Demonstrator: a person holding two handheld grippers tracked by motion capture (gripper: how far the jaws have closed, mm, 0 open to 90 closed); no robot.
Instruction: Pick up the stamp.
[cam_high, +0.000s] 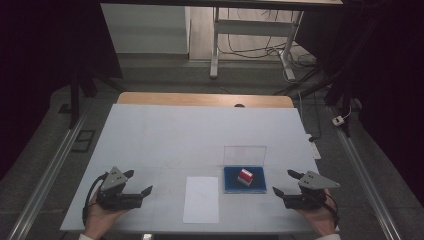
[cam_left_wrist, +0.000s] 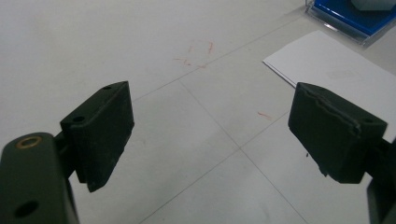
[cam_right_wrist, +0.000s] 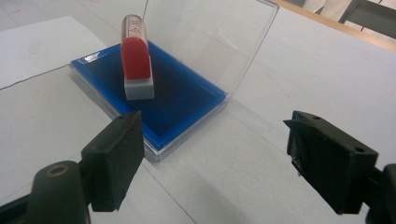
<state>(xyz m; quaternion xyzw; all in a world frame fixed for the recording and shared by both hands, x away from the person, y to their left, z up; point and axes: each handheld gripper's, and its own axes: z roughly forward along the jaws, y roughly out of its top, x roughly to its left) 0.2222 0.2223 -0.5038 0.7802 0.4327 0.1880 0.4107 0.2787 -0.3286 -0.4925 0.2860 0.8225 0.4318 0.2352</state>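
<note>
Where it stands on the blue ink pad (cam_right_wrist: 187, 102), the stamp (cam_right_wrist: 136, 58) shows a red handle.

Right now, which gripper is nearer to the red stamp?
Right. The right gripper is just beside the ink pad holding the red stamp; the left gripper is farther, beyond the white paper.

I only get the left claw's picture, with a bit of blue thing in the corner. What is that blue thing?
Observer: An ink pad in a clear case, with its see-through lid standing open.
Operator: Is anything on it?
Observer: Yes, a red stamp with a white base stands on the blue pad.
Operator: Where's the other claw?
Observer: The right claw hovers beside the pad, wide open and holding nothing.
Operator: And my white paper?
Observer: The paper sheet lies flat between the left claw and the ink pad.
</note>
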